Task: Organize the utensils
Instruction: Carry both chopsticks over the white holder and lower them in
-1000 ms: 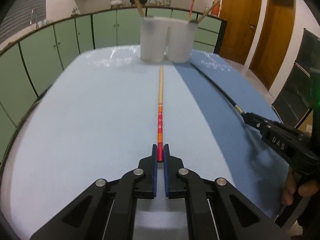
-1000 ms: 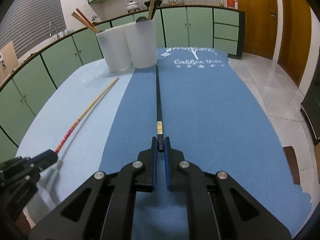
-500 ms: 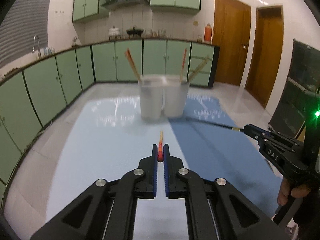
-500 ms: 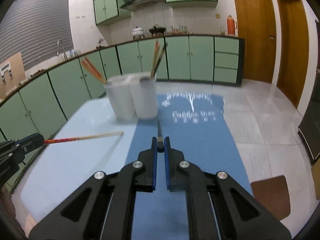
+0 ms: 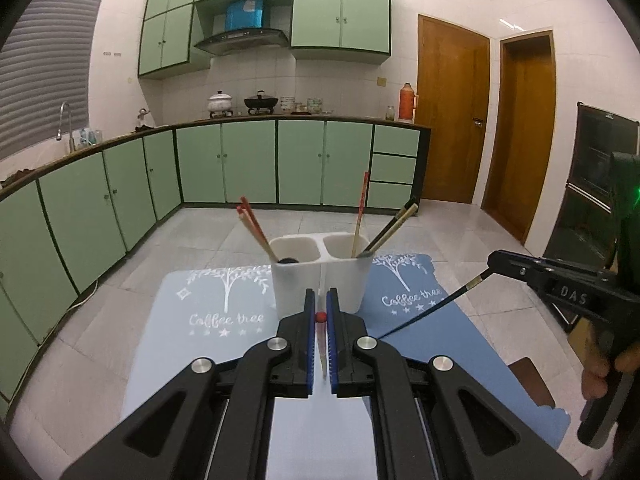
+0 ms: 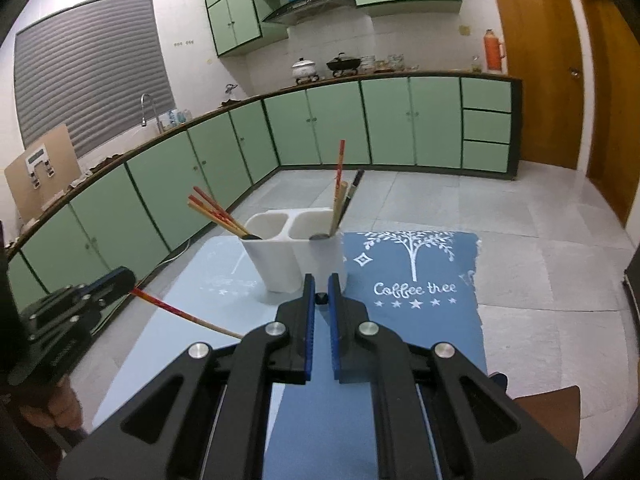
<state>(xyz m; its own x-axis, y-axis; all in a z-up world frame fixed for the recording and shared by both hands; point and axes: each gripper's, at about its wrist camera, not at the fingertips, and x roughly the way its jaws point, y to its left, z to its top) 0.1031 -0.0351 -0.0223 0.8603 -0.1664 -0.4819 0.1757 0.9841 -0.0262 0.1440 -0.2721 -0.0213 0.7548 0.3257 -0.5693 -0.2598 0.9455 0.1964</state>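
Note:
My left gripper (image 5: pixel 320 300) is shut on the red top end of a wooden chopstick (image 5: pixel 319 316), held up above the table. The right wrist view shows that red chopstick (image 6: pixel 180 313) slanting down from the left gripper (image 6: pixel 127 285). My right gripper (image 6: pixel 321 286) is shut on the end of a black chopstick (image 6: pixel 321 298). The left wrist view shows the black chopstick (image 5: pixel 432 312) angling down from the right gripper (image 5: pixel 494 261). A white two-compartment holder (image 5: pixel 298 280) stands just beyond both grippers with several chopsticks (image 5: pixel 253 224) leaning in it.
The table carries a light blue mat (image 5: pixel 200 320) on the left and a darker blue mat (image 6: pixel 412 280) on the right. A person's hand (image 5: pixel 600 372) grips the right handle. Green kitchen cabinets (image 5: pixel 248 160) ring the tiled floor, and wooden doors (image 5: pixel 452 120) stand at the right.
Both grippers have risen and lifted their chopsticks off the mats. The chopsticks lay flat before and now hang tip down. The holder now appears lower and from above.

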